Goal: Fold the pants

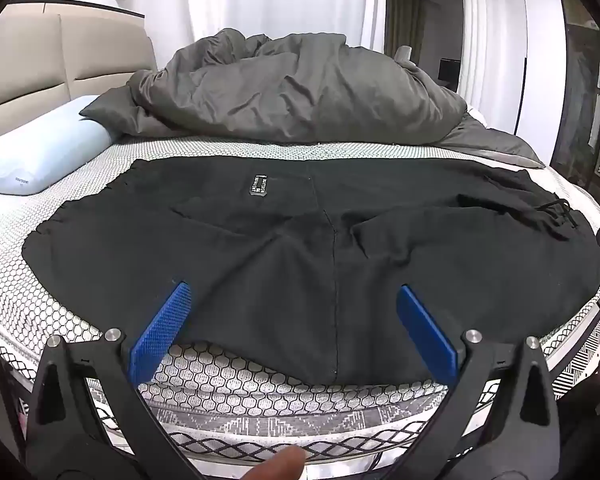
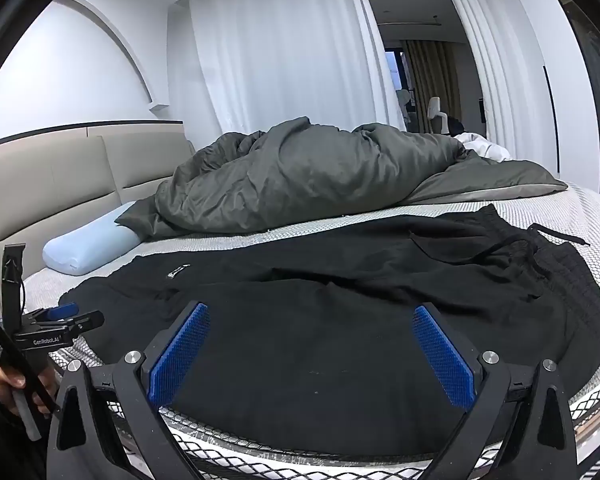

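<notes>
Black pants (image 1: 300,240) lie spread flat across the mattress (image 1: 220,148), with a small label (image 1: 259,185) facing up. Their waistband and drawstring (image 2: 540,248) are at the right and the legs run to the left. My left gripper (image 1: 293,288) is open over the near edge of the pants, its blue pads (image 1: 162,328) wide apart with nothing pressed between them. My right gripper (image 2: 310,309) is also open, hovering over the pants (image 2: 380,280) nearer the waist end. In the right wrist view the left gripper (image 2: 66,314) shows at the far left, held by a hand (image 2: 8,384).
A crumpled grey duvet (image 1: 292,88) is piled behind the pants on the far half of the bed. A light blue pillow (image 1: 40,152) lies at the left by the beige headboard (image 1: 28,60). White curtains (image 2: 280,60) hang behind, and the mattress edge (image 1: 260,420) is just below my grippers.
</notes>
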{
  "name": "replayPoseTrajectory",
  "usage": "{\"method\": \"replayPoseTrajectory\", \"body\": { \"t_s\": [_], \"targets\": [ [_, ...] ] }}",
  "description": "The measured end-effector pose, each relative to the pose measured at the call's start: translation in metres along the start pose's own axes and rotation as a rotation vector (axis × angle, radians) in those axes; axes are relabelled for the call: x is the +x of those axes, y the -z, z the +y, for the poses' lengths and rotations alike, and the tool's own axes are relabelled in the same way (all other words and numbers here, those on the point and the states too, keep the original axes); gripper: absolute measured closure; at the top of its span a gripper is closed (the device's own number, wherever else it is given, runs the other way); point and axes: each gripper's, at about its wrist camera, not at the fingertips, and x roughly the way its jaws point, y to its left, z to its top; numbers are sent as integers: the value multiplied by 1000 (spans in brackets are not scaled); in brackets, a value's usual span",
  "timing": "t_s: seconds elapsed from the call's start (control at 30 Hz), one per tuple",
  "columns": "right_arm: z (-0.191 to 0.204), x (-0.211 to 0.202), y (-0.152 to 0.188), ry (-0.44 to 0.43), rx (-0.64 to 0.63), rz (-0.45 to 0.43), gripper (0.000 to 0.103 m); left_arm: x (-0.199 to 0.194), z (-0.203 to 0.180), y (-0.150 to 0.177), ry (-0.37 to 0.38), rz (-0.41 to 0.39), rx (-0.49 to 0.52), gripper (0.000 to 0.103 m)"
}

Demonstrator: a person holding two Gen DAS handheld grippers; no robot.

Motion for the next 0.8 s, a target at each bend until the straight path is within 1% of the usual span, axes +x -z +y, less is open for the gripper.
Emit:
{"method": "replayPoseTrajectory", "body": {
  "t_s": [0.17, 0.33, 0.4, 0.5, 0.6, 0.8],
  "targets": [
    [0, 1, 0, 4, 2, 1, 0, 1, -3, 1, -4, 7, 3, 1],
    [-1, 1, 0, 5, 7, 4, 0, -2, -3, -1, -4, -6, 10, 1],
    [-3, 2, 0, 5, 12, 4, 0, -2, -12, -4, -3, -7, 17, 1],
    [-3, 2, 0, 6, 16, 2, 0, -2, -11, -5, -5, -3, 26, 1],
    [-3, 2, 0, 6, 15, 4, 0, -2, -11, -5, 9, -9, -8, 1],
    [-3, 2, 0, 8, 15, 4, 0, -7, -11, -4, 14, -4, -2, 1]
  ]
}}
